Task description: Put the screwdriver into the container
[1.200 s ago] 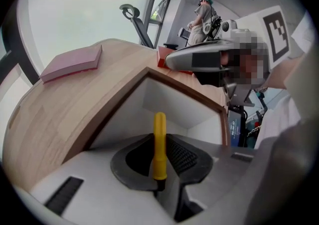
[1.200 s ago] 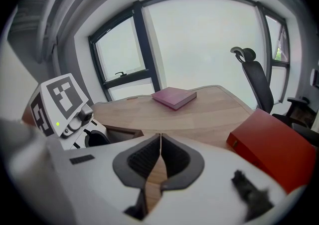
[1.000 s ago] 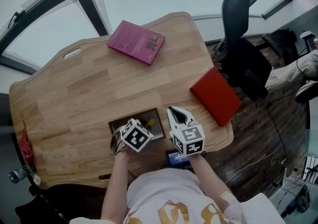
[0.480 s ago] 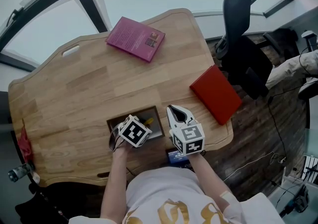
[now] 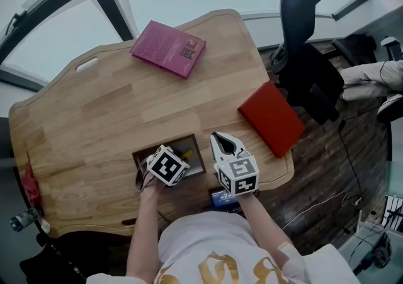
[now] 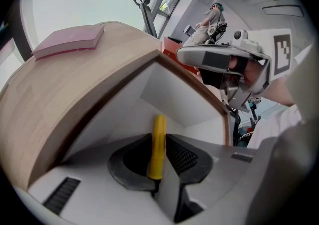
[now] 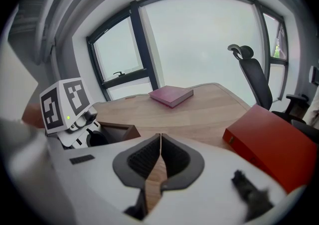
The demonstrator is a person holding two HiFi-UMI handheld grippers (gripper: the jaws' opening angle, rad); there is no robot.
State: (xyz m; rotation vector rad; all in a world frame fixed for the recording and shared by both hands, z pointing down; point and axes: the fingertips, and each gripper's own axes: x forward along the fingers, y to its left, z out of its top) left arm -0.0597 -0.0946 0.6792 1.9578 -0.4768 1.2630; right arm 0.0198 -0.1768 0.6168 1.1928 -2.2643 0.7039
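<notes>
The container [image 5: 140, 151] is a shallow wooden box with a white inside, near the table's front edge. My left gripper [image 5: 180, 157] reaches down into it, shut on the yellow screwdriver [image 5: 187, 153]. In the left gripper view the yellow handle [image 6: 158, 144] stands out between the two pads over the container's white floor [image 6: 169, 94]. My right gripper [image 5: 217, 138] lies just right of the box, shut, with nothing between its jaws. From the right gripper view the left gripper's marker cube [image 7: 65, 104] and the container's corner [image 7: 119, 131] show at the left.
A pink book [image 5: 168, 48] lies at the table's far side. A red book [image 5: 272, 119] sits at the right edge. A black office chair [image 5: 305, 37] stands beyond the right corner. Bare wood [image 5: 113, 106] spreads across the middle of the table.
The left gripper has edged slightly left and further into the container with the screwdriver still held. The right gripper has stayed in place.
</notes>
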